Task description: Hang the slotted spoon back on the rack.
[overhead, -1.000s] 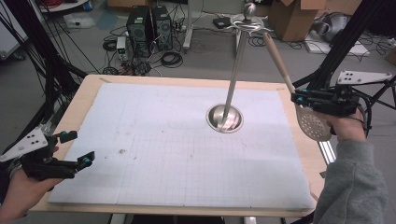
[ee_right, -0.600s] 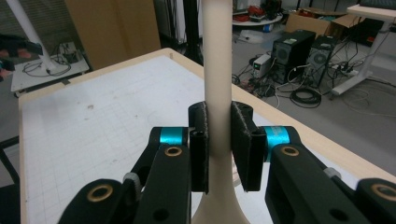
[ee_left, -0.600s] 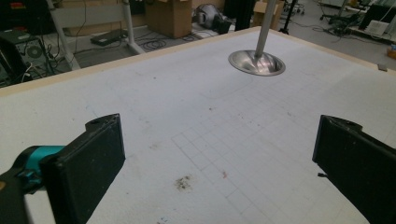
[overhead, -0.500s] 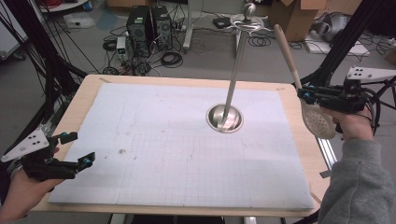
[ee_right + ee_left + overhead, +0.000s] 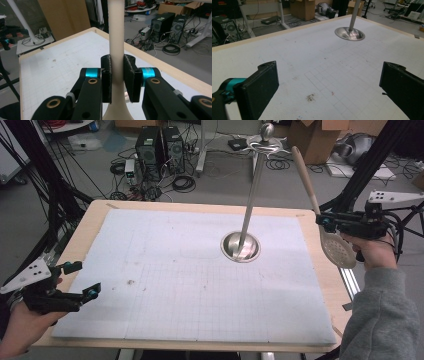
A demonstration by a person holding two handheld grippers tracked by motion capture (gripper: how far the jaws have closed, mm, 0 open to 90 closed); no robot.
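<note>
Gridded white mat [image 5: 175, 285], seemingly stained.

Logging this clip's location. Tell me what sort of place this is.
Probably a robotics lab or workshop, not a home. Computer towers and loose cables sit on the bare floor, cardboard boxes stand behind, and black rig struts frame the work table.

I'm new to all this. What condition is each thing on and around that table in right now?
Left claw: open, holding nothing, above the white mat.
Right claw: shut on the wooden strainer spoon, handle pointing up, off the table's right edge.
Metal stand: upright, its round base on the mat, hooks at the top hold nothing.
</note>
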